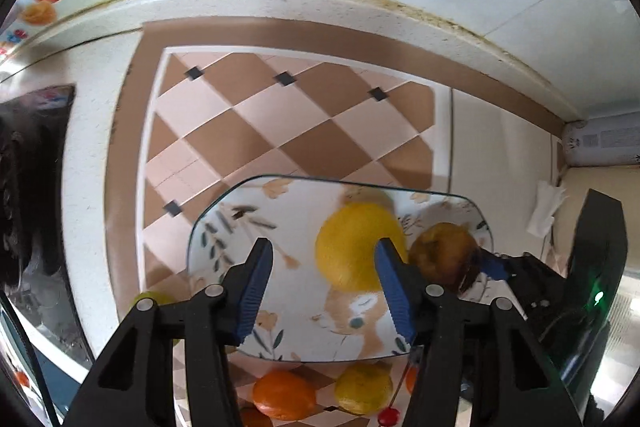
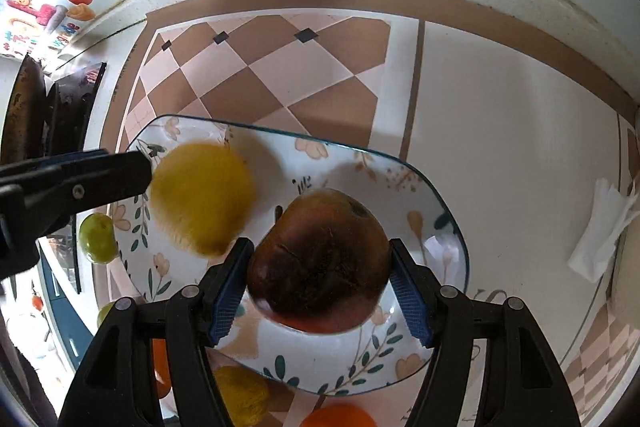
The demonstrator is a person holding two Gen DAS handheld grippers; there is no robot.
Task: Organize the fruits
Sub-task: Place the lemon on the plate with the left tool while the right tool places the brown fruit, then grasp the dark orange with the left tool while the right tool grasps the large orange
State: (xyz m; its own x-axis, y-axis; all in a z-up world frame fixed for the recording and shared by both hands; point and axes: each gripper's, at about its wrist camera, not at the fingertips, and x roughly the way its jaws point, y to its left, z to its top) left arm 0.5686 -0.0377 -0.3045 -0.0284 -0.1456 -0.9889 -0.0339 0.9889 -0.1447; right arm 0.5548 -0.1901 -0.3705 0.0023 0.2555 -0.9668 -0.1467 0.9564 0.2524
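Observation:
A floral plate (image 1: 224, 227) (image 2: 436, 195) lies on the checked mat. A yellow lemon (image 1: 352, 247) (image 2: 200, 199) lies in it, blurred. My left gripper (image 1: 324, 287) is open and empty just above the plate, the lemon beyond its right finger. My right gripper (image 2: 320, 283) is shut on a brown-red apple (image 2: 320, 263) (image 1: 444, 255) and holds it over the plate's right part. The left gripper's finger also shows in the right wrist view (image 2: 80, 179) beside the lemon.
Loose fruit lies near the plate's front edge: an orange (image 1: 284, 395) (image 2: 340, 417), a yellow fruit (image 1: 364, 389) (image 2: 240, 395), a red cherry (image 1: 388, 415) and a green fruit (image 2: 98, 238). A crumpled tissue (image 2: 600, 227) lies right. A raised counter edge (image 1: 320, 3) runs behind.

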